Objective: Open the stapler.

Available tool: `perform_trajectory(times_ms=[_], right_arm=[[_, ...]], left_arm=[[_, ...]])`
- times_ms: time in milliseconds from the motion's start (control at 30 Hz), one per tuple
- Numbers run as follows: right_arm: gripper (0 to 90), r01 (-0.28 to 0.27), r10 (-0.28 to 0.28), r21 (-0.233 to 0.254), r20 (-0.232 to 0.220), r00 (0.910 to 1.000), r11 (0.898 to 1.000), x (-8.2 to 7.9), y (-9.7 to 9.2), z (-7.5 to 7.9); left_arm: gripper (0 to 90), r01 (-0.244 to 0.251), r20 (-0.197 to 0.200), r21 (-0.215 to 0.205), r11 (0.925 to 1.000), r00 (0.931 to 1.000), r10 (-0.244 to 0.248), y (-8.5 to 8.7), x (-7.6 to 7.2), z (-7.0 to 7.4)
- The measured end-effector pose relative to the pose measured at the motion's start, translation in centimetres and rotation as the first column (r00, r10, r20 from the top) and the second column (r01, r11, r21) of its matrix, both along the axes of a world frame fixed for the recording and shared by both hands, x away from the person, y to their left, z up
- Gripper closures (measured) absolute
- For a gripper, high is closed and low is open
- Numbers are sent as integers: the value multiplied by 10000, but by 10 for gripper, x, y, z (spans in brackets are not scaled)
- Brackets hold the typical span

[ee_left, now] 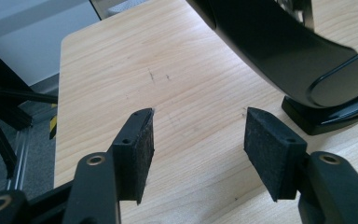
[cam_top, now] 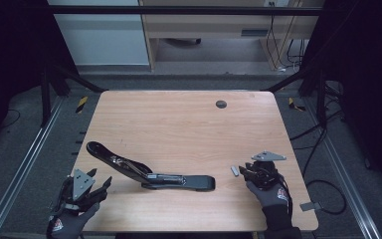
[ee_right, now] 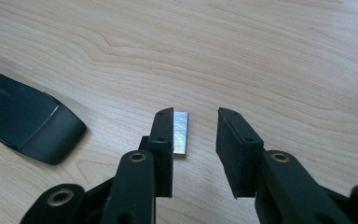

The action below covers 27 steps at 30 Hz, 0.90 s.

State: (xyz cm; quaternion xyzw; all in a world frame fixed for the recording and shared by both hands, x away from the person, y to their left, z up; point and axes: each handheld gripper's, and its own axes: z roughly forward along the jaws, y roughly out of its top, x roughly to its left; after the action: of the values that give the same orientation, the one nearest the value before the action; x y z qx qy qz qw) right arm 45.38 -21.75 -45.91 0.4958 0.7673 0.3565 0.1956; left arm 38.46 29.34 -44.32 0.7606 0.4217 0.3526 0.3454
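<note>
- A large black stapler [cam_top: 151, 172] lay near the front middle of the wooden table [cam_top: 179, 119], swung open: its base rested flat toward the right while its top arm slanted up and away to the left. Judging by that, it had been opened so that the channel for staples could be reached from above.
- A small silvery strip of staples [ee_right: 181, 132] lay flat on the wood just right of the stapler's base, apart from it. It looked like the thing meant to go into the open stapler.
- The right gripper [ee_right: 195, 140] was low over the table, its jaws apart. The staples lay between them, close beside the left pad as its own camera showed it; whether that pad touched the strip I could not tell, and nothing was clamped. The low, straddling stance suited picking up something thin from a flat surface.
- The left gripper [ee_left: 198, 149] waited at the table's front left corner with its pads [ee_left: 142, 154] apart and only bare wood between them. The raised arm of the stapler loomed just ahead of it, so it seemed placed to steady or hold that arm while the other hand loaded.
- Both gloved hands came in from the near edge.
</note>
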Motion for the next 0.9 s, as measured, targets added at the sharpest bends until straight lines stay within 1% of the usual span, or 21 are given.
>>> perform_trajectory(times_ms=[33,100,133,200,233,367,400,500,533,567,600,633,667,700,800,833,900], right_arm=[[679,30,-31,-130,-69,10000,9999,3,0,0],[679,38,-40,-211,-94,9999,9998,4,0,-1],[682,15,-19,-390,-103,9999,9992,7,0,-1],[683,38,-44,-389,-161,9999,9992,8,2,0],[683,38,-44,-389,-161,9999,9992,8,2,0],[688,-55,34,-497,-430,9991,9988,12,7,0],[688,-55,34,-497,-430,9991,9988,12,7,0],[694,-168,130,-737,-512,9986,9971,16,12,-2],[697,-187,141,-715,-646,9978,9973,17,14,-1],[700,-221,166,-816,-678,9976,9964,19,16,-2],[700,-221,166,-816,-678,9976,9964,19,16,-2],[705,-210,130,-950,-837,9964,9953,22,20,-3],[705,-210,130,-950,-837,9964,9953,22,20,-3],[707,-216,125,-950,-947,9954,9952,23,22,-3],[708,-326,210,-1167,-995,9948,9926,28,25,-6],[708,-322,200,-1065,-1141,9933,9938,28,27,-6],[709,-373,221,-1161,-1297,9913,9925,31,29,-10]], left_arm=[[429,-65,-67,-103,9999,10000,64,-1,1,-5],[431,-97,-105,-110,9999,9999,95,-1,1,-7],[432,-195,-143,-66,9998,9997,194,-1,1,-10],[433,-237,-158,-77,9997,9996,236,-1,1,-11],[433,-287,-162,-153,9995,9995,285,0,2,-12],[430,-444,-270,-272,9986,9987,437,2,3,-16],[427,-444,-270,-272,9986,9987,437,2,3,-16],[423,-474,-399,-388,9981,9982,459,3,4,-18],[423,-469,-443,-380,9982,9980,452,3,5,-19],[423,-443,-518,-380,9983,9978,423,2,5,-20],[423,-443,-518,-380,9983,9978,423,2,5,-20],[423,-432,-547,-342,9985,9976,413,2,5,-20],[423,-434,-559,-328,9985,9976,415,2,6,-20],[423,-425,-576,-303,9986,9975,407,1,6,-20],[423,-446,-606,-364,9983,9973,424,2,6,-21],[423,-440,-608,-344,9984,9973,419,2,6,-21],[423,-435,-645,-354,9984,9971,412,2,7,-21]])
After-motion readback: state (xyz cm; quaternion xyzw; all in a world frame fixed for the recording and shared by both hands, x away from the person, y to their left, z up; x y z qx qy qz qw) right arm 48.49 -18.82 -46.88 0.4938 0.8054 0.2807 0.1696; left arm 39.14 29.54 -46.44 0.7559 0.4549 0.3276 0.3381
